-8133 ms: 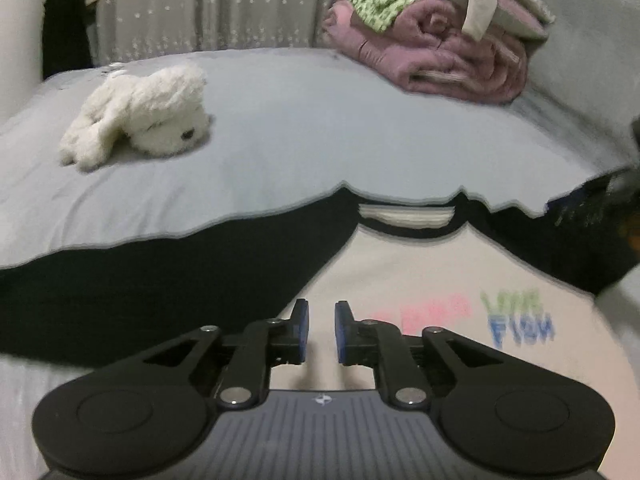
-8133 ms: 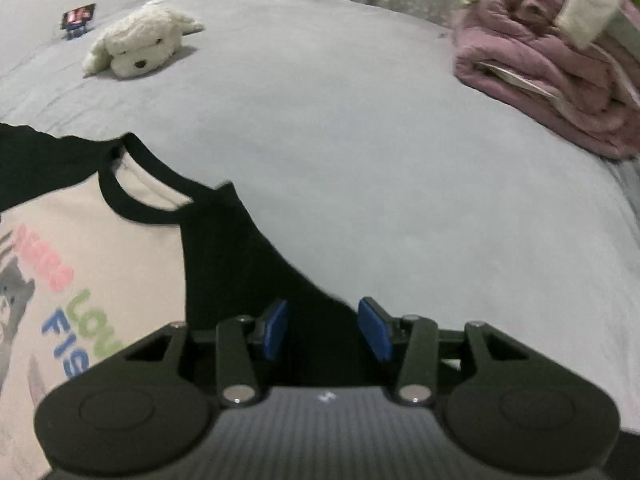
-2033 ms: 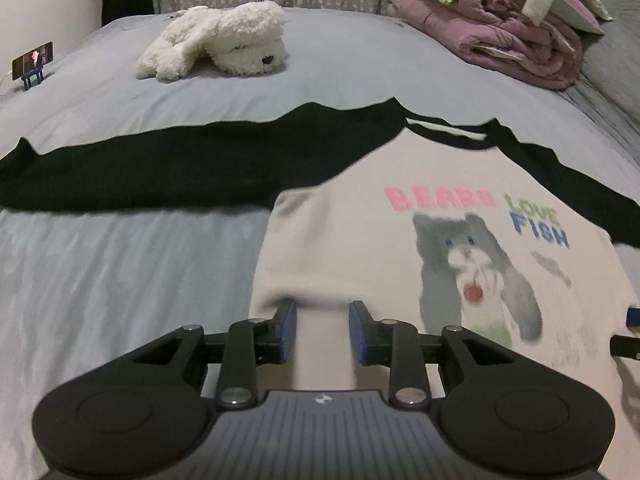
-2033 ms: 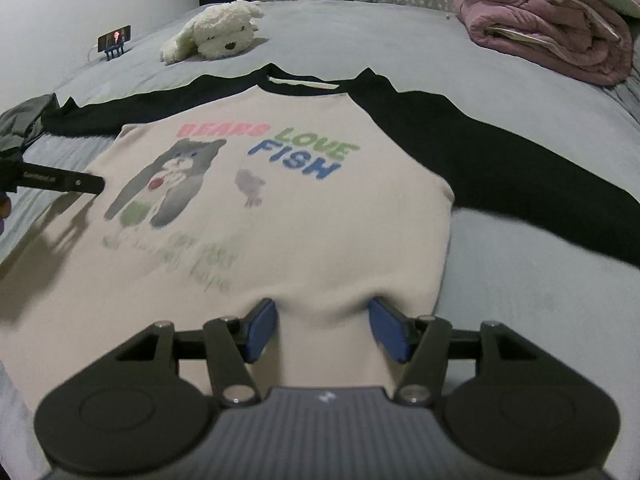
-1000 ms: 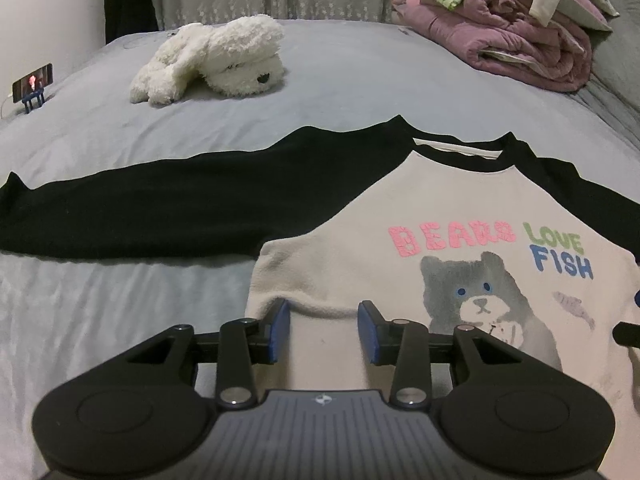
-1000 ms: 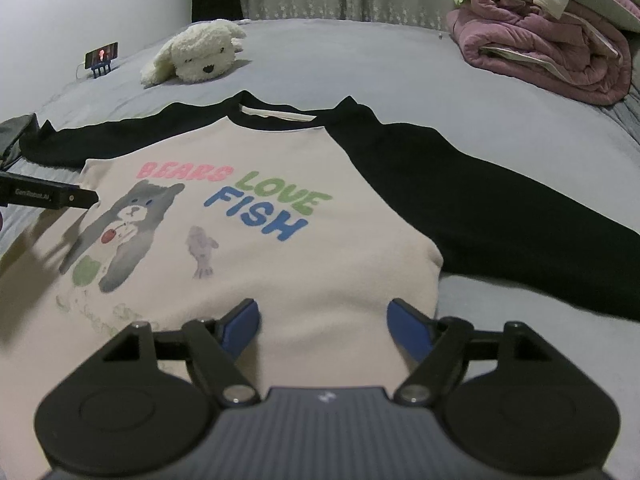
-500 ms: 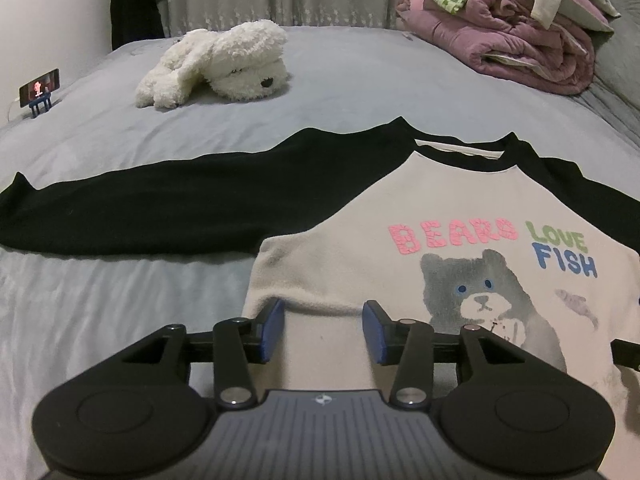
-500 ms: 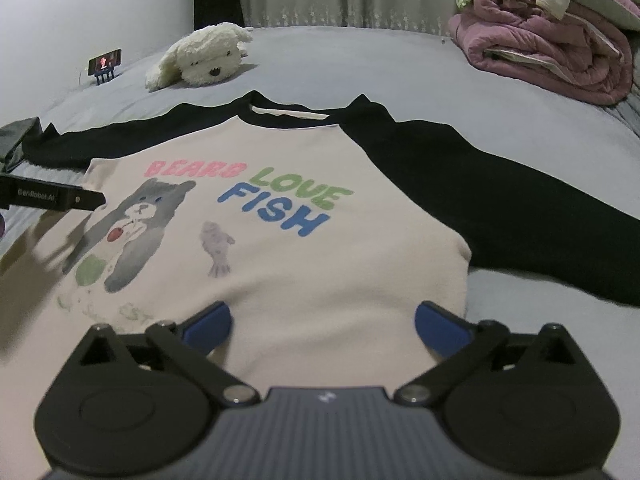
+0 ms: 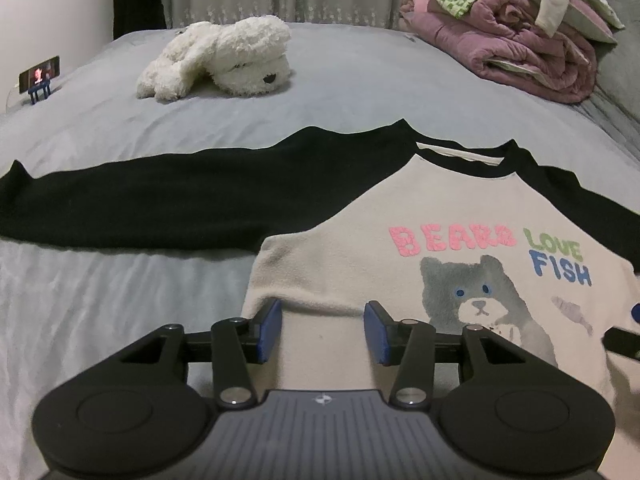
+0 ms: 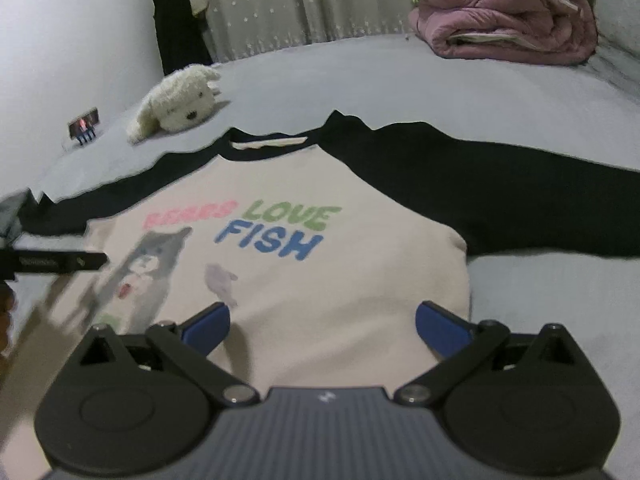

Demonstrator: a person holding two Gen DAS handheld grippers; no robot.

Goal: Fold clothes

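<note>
Shirt (image 9: 400, 208) lies flat, print up, sleeves out, across frame centre on the bed (image 9: 360, 92), presumably smoothed for folding; left gripper (image 9: 323, 330) opening over its lower hem, nothing pinched; right gripper (image 10: 323, 326) spread wide, empty, at lower centre.

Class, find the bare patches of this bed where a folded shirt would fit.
Free: the sheet between the plush dog and the blanket pile, and below the black sleeve. Crowded: the middle, under the spread shirt.
</note>
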